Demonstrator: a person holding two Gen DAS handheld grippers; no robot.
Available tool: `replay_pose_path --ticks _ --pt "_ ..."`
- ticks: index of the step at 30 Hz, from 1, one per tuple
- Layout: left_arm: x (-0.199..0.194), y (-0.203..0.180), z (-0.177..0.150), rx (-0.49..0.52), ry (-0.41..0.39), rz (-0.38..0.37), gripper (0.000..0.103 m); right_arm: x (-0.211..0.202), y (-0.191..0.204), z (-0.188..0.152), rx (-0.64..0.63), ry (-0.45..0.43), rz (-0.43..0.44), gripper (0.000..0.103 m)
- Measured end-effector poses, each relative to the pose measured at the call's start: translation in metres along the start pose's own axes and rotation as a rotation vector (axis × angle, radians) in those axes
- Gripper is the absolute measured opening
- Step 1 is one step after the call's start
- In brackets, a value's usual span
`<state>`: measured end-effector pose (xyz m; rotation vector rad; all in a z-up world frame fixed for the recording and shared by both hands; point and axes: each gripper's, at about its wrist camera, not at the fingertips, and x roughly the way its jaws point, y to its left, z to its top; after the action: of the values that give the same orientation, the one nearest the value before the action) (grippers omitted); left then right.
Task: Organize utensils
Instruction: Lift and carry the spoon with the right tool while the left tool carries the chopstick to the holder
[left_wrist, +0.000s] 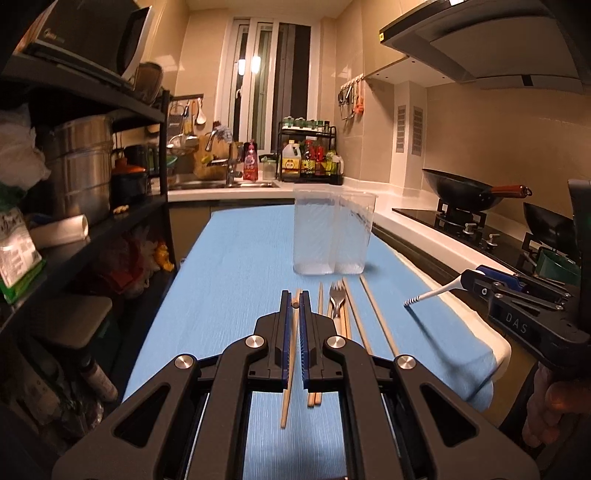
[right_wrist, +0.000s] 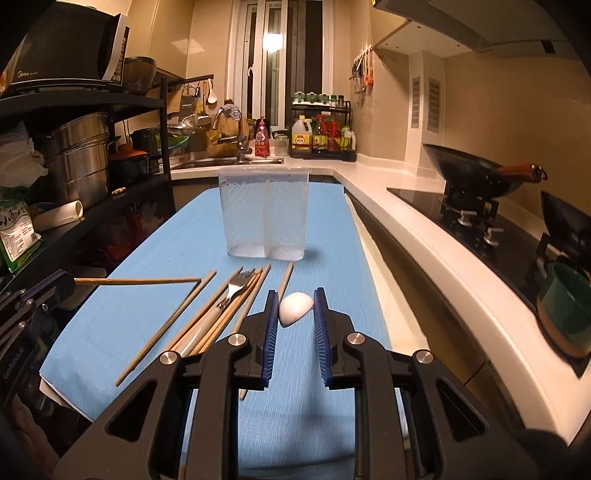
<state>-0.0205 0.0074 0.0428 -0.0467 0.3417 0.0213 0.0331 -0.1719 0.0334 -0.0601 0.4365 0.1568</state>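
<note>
The left gripper (left_wrist: 294, 299) is clamping a thin wooden chopstick (left_wrist: 291, 354); at three o'clock, the right gripper (right_wrist: 295, 299) is pinching a white ceramic spoon (right_wrist: 294, 308).

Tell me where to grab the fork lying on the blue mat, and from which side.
Grip the fork at its pale handle, from above, closing across its width. The handle lies flat among chopsticks pressed against both sides, so a side approach looks blocked; its tines point toward the clear container.

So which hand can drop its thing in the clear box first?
Probably left: the left hand-held gripper clamps a chopstick pointing toward the clear container. The right hand-held gripper holds its spoon pointing sideways.
</note>
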Motion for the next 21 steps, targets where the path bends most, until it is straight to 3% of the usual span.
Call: replay_pose_path --ticks 7,9,14,21 --pt "0.011 0.001 0.038 0.004 -0.028 -0.012 0.004 0.015 -0.013 0.031 -0.002 -0.033 -0.004 0.017" --pt "0.018 0.002 0.052 0.004 -0.04 -0.019 0.004 0.019 -0.017 0.041 0.005 -0.042 0.01 0.009" --pt "0.042 0.0 0.085 0.029 -0.057 -0.043 0.004 0.038 -0.025 0.061 0.002 -0.039 0.037 0.008" --pt "0.078 0.011 0.122 0.007 0.049 -0.118 0.004 0.046 -0.036 0.088 0.073 -0.013 0.109 0.008"
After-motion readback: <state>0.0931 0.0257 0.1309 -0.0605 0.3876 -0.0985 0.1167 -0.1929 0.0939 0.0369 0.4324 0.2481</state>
